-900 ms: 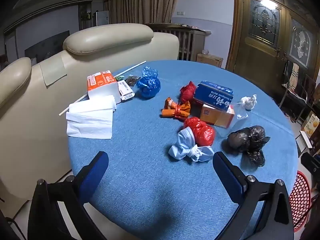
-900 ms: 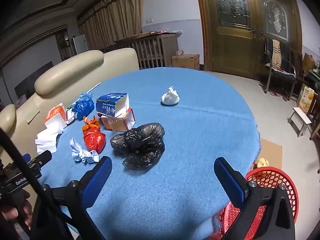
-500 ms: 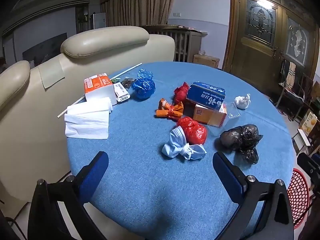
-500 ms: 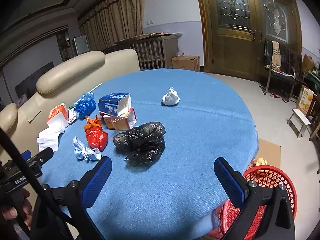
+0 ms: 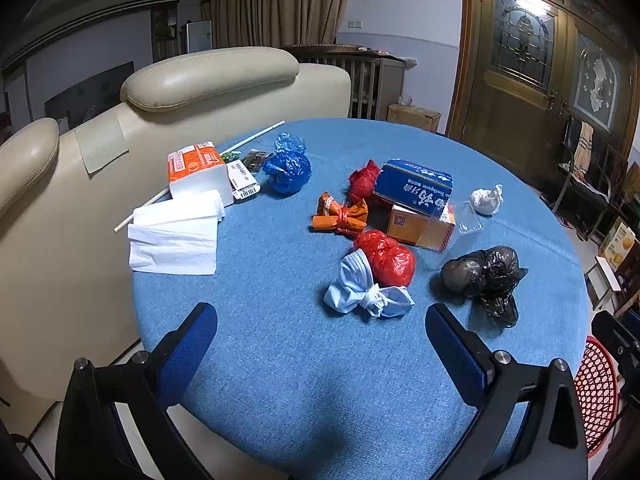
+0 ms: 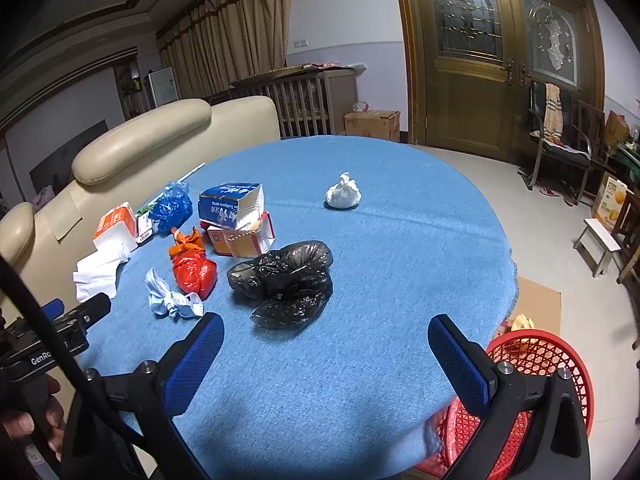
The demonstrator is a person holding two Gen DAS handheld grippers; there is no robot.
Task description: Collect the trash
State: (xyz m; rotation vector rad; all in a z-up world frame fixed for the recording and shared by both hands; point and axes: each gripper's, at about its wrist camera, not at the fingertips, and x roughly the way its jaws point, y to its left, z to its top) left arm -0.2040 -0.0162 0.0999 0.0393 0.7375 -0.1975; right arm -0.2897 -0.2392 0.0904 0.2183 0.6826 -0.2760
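Both my claws hang over the near edge of the round blue surface (image 5: 280, 360), tilted down toward it. My left claw (image 5: 320, 344) has its blue pads spread wide with nothing between them, and my right claw (image 6: 326, 354) is just as wide and just as empty.

Closest ahead of my left claw I see a knotted pale blue bundle (image 5: 366, 294), touching a red bag (image 5: 386, 256) just behind it. To their right lies a crumpled black bag (image 5: 482, 276), which sits ahead of my right claw, toward its left pad. Off to the left, near the surface's edge, white tissue sheets (image 5: 174, 236) lie flat in front of an orange-and-white tissue pack (image 5: 198, 172).

Further in, an orange wrapper (image 5: 340, 216) sits beside an orange carton (image 5: 420, 226) with a blue toothpaste box (image 5: 416, 186) resting on top of it; a second red bag (image 5: 362, 182) is tucked behind them. A blue bag (image 5: 288, 168) lies near the tissue pack, with a thin white stick (image 5: 256, 136) running along the far left edge. A small white knotted bag (image 6: 343, 194) sits alone, well apart from the rest.

On the floor by the surface's right edge stands a red mesh basket (image 6: 536, 350), close beneath my right claw. A cream sofa (image 5: 208, 76) backs the surface on the left.
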